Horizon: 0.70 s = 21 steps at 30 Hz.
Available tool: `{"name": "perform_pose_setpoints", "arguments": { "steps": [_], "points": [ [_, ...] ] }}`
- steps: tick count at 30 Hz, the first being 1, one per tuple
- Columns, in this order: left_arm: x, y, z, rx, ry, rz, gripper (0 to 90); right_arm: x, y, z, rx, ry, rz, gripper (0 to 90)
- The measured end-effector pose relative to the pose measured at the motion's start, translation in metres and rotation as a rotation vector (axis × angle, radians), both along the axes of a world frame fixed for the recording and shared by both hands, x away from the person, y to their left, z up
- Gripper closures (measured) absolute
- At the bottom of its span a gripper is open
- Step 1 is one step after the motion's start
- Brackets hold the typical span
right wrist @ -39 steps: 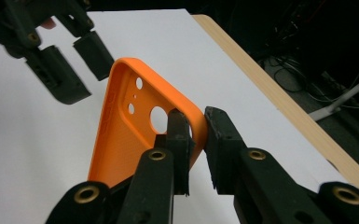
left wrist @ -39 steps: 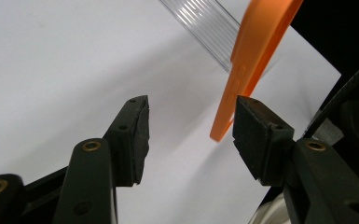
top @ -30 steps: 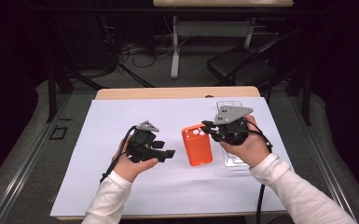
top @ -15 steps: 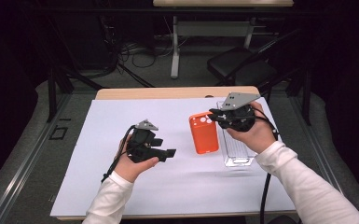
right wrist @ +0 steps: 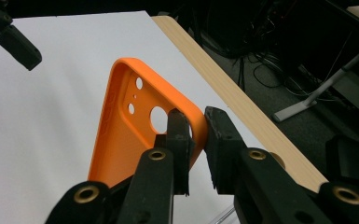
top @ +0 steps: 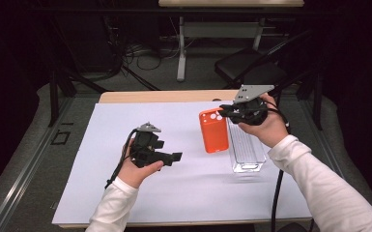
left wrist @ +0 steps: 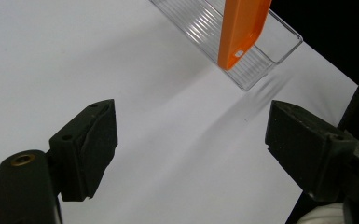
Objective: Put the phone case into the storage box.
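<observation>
A wooden table (top: 174,95) carries a big white sheet (top: 125,193) that covers nearly all of its top. Near the sheet's right edge lies a long clear plastic tray (top: 246,152), its ribbed floor plain in the left gripper view (left wrist: 256,70).

Just left of that tray, an orange phone case (top: 213,130) hangs lifted off the sheet, its camera holes at the far end. The right gripper (top: 228,112) holds it there: in the right gripper view the two black jaws stand narrow, pinched on the case's rim (right wrist: 135,121) beside the large round hole, one pad inside the shell and one outside. From the left gripper view the case (left wrist: 242,28) shows edge-on, hanging in front of the tray.

The left gripper (top: 174,157) sits well apart from the case, low over the bare sheet toward the middle of the table, pointing right. Its jaws have just been opening and now stand wide, with nothing between them but the white sheet (left wrist: 177,154) below; the pads touch nothing.
</observation>
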<state>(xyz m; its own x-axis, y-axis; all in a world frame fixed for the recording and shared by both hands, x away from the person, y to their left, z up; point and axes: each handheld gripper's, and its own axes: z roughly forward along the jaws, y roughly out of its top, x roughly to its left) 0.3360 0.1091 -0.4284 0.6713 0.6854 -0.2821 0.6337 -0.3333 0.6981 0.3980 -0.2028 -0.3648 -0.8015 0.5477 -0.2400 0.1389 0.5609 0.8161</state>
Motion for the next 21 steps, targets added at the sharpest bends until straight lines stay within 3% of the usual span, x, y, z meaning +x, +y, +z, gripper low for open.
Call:
{"name": "perform_pose_setpoints", "arguments": {
  "steps": [12, 21],
  "points": [
    [0.001, 0.001, 0.000, -0.017, 0.002, 0.016, 17.3, 0.016, -0.011, 0.008, 0.005, -0.010, -0.025, 80.6],
    [0.000, 0.001, 0.001, -0.020, -0.001, 0.006, 15.9, 0.029, -0.013, 0.013, -0.020, -0.012, -0.037, 80.6]
  ]
}}
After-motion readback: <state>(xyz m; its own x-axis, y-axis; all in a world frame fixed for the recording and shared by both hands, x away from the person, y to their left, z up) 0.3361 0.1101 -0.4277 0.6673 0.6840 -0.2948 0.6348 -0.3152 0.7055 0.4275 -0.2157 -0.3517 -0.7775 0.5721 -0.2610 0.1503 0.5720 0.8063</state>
